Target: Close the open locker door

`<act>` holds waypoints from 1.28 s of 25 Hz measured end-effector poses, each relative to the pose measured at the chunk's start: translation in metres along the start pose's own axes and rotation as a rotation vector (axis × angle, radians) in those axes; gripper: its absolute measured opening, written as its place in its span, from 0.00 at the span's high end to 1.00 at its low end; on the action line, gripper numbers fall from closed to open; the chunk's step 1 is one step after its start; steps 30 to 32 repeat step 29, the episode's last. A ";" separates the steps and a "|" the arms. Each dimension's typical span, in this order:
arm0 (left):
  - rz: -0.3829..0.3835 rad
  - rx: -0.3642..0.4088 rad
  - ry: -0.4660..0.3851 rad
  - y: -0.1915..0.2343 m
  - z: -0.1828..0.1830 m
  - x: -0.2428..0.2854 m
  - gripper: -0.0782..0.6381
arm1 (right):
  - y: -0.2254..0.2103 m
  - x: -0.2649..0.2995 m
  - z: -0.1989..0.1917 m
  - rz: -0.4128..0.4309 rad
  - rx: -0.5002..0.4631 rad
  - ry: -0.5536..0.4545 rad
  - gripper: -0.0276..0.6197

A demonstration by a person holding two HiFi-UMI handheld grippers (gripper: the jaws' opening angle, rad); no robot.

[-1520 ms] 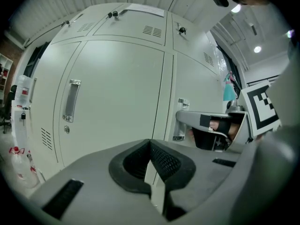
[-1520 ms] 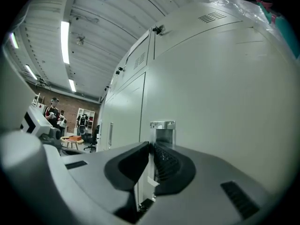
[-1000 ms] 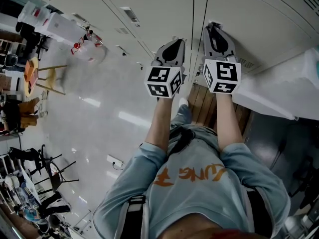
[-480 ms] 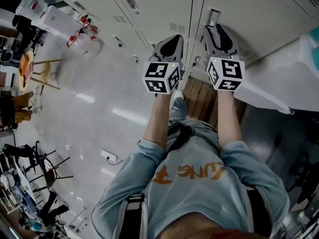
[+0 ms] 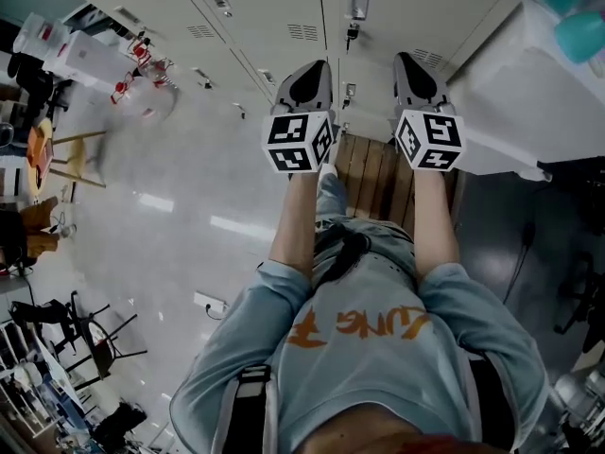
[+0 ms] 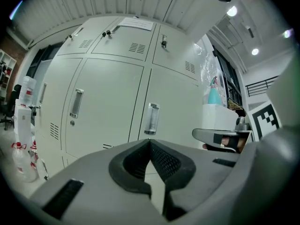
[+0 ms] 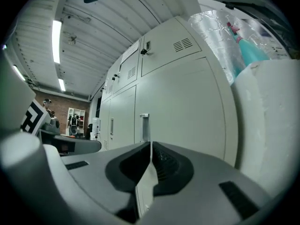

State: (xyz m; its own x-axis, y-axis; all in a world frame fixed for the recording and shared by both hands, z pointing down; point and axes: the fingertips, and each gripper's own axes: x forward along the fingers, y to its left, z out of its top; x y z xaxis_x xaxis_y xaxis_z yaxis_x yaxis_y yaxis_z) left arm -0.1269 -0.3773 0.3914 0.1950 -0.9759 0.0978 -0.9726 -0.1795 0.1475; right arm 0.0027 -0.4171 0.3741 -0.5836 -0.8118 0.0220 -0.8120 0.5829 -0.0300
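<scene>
Evidently, both forearms were held out level and parallel toward the pale grey metal locker bank (image 5: 274, 8), stopping short of it. The left gripper (image 5: 311, 68) was pinched closed and empty. The right gripper (image 5: 409, 61) was closing, nearly together, with nothing between its jaws. The flat grey locker door (image 7: 187, 111) at the bank's right end sat flush.
</scene>
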 end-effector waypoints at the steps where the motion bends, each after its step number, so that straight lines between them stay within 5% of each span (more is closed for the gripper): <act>1: -0.001 0.003 0.000 -0.006 -0.002 -0.002 0.87 | -0.004 -0.008 -0.002 -0.011 0.001 0.003 0.90; 12: -0.043 0.063 0.033 -0.059 -0.015 -0.012 0.87 | -0.034 -0.070 -0.012 -0.086 0.026 0.013 0.91; 17: 0.002 0.097 0.026 -0.061 -0.013 -0.016 0.87 | -0.040 -0.086 -0.013 -0.103 0.037 0.004 0.91; 32: -0.024 0.106 0.042 -0.061 -0.024 -0.015 0.87 | -0.044 -0.087 -0.016 -0.104 0.038 -0.024 0.91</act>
